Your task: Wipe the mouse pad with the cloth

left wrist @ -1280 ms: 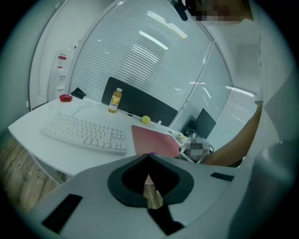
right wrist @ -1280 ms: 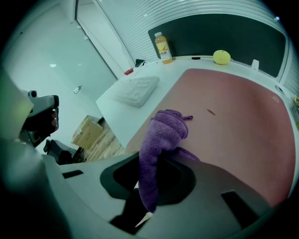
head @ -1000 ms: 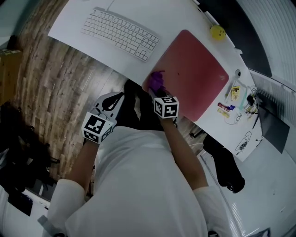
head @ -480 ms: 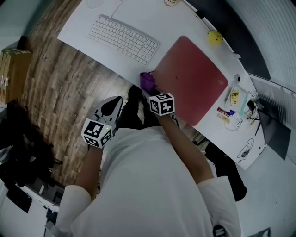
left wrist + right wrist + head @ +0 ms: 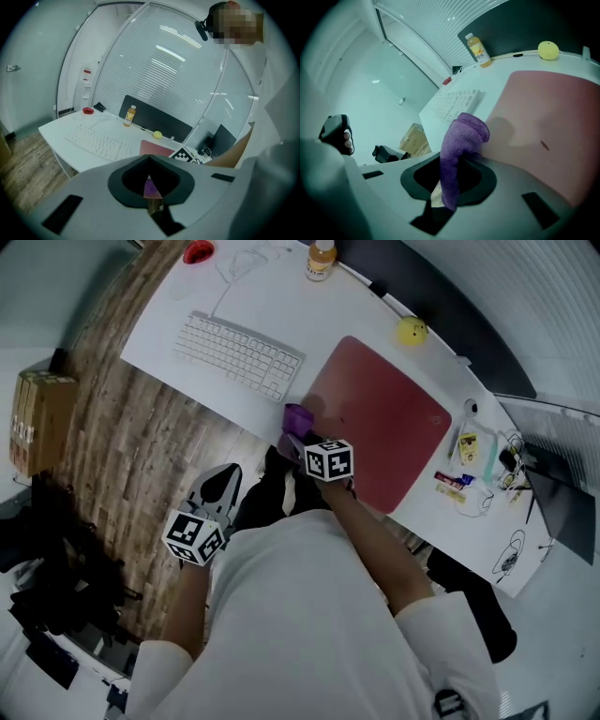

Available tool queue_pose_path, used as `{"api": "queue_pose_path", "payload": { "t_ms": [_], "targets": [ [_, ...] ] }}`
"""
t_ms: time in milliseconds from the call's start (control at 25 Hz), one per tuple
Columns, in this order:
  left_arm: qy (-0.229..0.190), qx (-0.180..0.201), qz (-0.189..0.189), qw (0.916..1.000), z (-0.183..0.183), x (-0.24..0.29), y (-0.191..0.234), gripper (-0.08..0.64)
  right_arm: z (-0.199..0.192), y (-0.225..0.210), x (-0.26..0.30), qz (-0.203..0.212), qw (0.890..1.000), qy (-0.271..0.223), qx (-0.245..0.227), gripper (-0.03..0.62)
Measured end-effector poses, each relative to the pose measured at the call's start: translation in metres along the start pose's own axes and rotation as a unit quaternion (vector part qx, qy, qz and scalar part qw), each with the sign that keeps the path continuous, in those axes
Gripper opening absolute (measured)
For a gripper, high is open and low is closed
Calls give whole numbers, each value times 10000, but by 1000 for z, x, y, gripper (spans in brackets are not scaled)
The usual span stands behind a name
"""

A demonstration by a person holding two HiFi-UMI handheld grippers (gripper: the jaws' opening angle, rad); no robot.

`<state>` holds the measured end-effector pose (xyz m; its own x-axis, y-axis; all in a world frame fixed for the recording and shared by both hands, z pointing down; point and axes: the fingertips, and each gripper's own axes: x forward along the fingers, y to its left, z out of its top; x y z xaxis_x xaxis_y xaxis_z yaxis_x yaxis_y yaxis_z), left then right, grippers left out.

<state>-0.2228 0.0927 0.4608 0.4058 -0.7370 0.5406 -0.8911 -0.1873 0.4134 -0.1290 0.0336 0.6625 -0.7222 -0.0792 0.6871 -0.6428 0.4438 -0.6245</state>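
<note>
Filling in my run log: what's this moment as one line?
right gripper: shut on purple cloth | cloth: at near-left edge of mouse pad, contact unclear | left gripper: shut, empty, off desk

Left tongs [image 5: 223, 476] seemingly closed, right tongs [image 5: 298, 439] clamped on cloth [image 5: 461, 136]

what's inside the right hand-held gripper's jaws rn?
The purple cloth, pinched in the right hand-held gripper, folded end sticking out toward the mouse pad. Its lower end is hidden behind the jaws.
</note>
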Motion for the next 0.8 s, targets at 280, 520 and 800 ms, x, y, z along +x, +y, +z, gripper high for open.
{"api": "queue_pose_path", "payload": {
  "t_ms": [280,520,800],
  "targets": [
    [173,123,-65,9998,1,16,-18,17,-2,-47,-14,-341,9993,-114,105,86],
    [282,236,-126,9992,3,32,-29,17,-6,-76,-31,-569,9980,-214,145,86],
    [333,350,-175,9987,7,56,-32,17,-18,-110,-60,-912,9954,-198,198,86]
  ]
}}
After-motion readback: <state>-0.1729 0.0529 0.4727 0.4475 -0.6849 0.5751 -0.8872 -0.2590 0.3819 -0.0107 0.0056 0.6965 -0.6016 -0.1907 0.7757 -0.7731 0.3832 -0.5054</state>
